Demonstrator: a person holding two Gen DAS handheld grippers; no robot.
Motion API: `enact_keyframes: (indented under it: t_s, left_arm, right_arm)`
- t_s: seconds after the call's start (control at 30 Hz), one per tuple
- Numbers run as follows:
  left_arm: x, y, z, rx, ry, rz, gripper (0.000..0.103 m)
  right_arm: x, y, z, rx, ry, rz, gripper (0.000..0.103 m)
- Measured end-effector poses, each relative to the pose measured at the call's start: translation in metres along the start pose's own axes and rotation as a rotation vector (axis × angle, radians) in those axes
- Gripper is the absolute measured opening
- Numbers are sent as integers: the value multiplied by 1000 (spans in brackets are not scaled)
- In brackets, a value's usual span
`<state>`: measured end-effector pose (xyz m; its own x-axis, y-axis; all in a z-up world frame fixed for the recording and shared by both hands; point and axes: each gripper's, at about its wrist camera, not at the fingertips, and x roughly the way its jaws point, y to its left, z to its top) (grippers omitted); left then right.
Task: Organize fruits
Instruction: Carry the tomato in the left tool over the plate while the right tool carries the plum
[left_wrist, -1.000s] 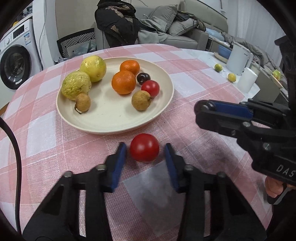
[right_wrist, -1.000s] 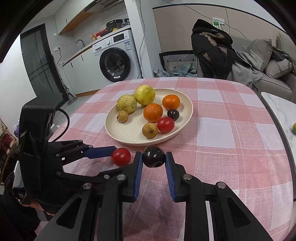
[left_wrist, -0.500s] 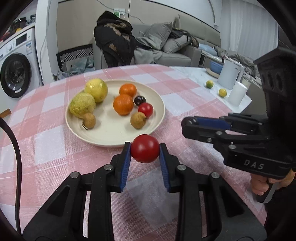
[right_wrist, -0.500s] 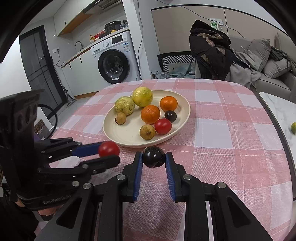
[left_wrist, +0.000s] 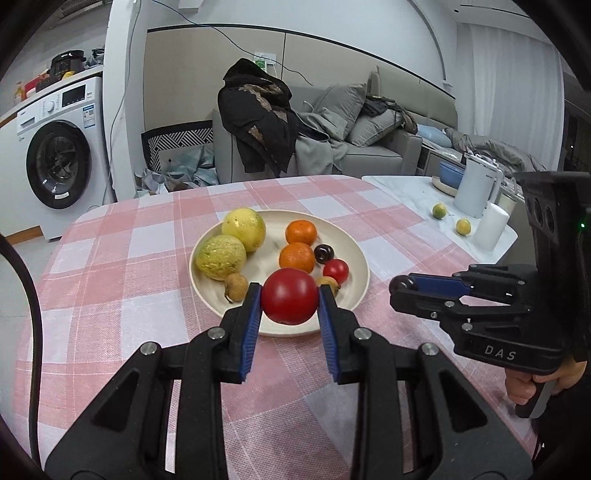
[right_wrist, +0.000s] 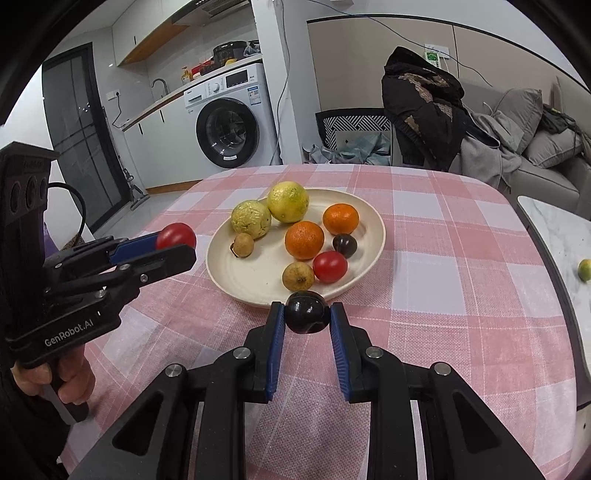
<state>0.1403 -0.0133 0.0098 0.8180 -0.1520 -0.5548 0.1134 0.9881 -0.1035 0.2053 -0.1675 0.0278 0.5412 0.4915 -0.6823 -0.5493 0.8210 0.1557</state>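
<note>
A cream plate (left_wrist: 360, 291) (right_wrist: 373, 240) on the pink checked table holds two yellow-green fruits, two oranges (right_wrist: 304, 240), a small red tomato (right_wrist: 330, 266), a dark plum (right_wrist: 344, 245) and two small brown fruits. My left gripper (left_wrist: 290, 301) is shut on a red tomato (left_wrist: 290, 301) (right_wrist: 176, 235), held in the air just before the plate's near rim. My right gripper (right_wrist: 306, 313) is shut on a dark plum (right_wrist: 306, 313), held above the table at the plate's near rim. The right gripper shows in the left wrist view (left_wrist: 402, 286), to the right of the plate.
A white side table (left_wrist: 413, 188) at the right carries two small limes (left_wrist: 439, 211), a white kettle (left_wrist: 476, 188) and a white cup (left_wrist: 489, 227). A sofa with clothes and a washing machine (right_wrist: 229, 129) stand beyond the table.
My left gripper closed on the red tomato on the table and lifted it up toward the plate. My right gripper kept hold of the dark plum and rose slightly.
</note>
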Motion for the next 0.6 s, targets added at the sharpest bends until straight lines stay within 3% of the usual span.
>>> enact_keyframes:
  t_s: [0.6]
  left_arm:
    - [39, 14, 1, -24, 33, 30, 27]
  right_arm:
    - [21, -2, 25, 23, -24, 39, 26]
